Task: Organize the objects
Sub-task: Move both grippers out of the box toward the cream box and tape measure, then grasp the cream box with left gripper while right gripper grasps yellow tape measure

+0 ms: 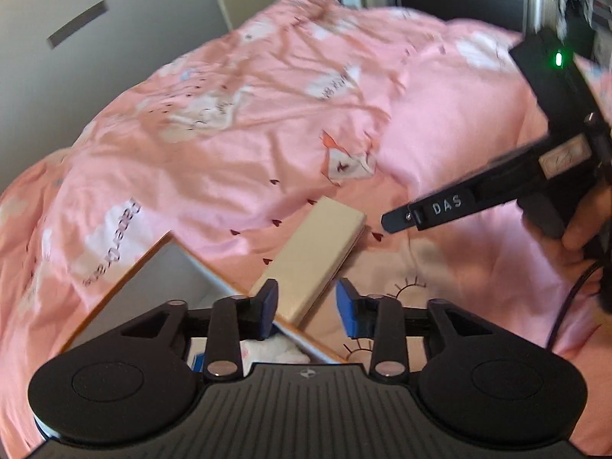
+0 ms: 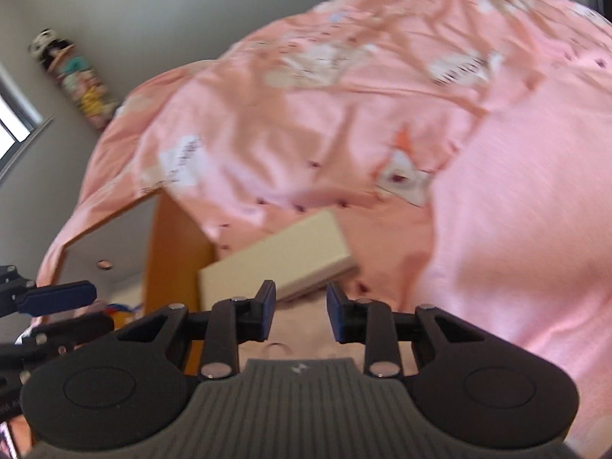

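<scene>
A flat cream box point(image 1: 317, 252) lies on the pink bedspread point(image 1: 229, 134), its near end hanging over the orange rim of an open white-lined drawer point(image 1: 172, 271). My left gripper point(image 1: 306, 306) hovers over that near end with its blue pads apart and not pressing on the box. In the right wrist view the cream box point(image 2: 275, 260) lies just beyond my right gripper point(image 2: 300, 310), which is open with nothing between its pads. The right gripper's black finger point(image 1: 440, 208) points at the box's far corner. The left gripper point(image 2: 76, 311) shows at the left edge.
White soft items point(image 1: 267, 348) lie inside the drawer. The drawer's orange wooden side point(image 2: 172, 244) stands left of the box. A person's hand point(image 1: 585, 225) holds the right gripper. A grey cabinet door point(image 1: 76, 30) and a colourful figure point(image 2: 72, 72) against the wall stand behind the bed.
</scene>
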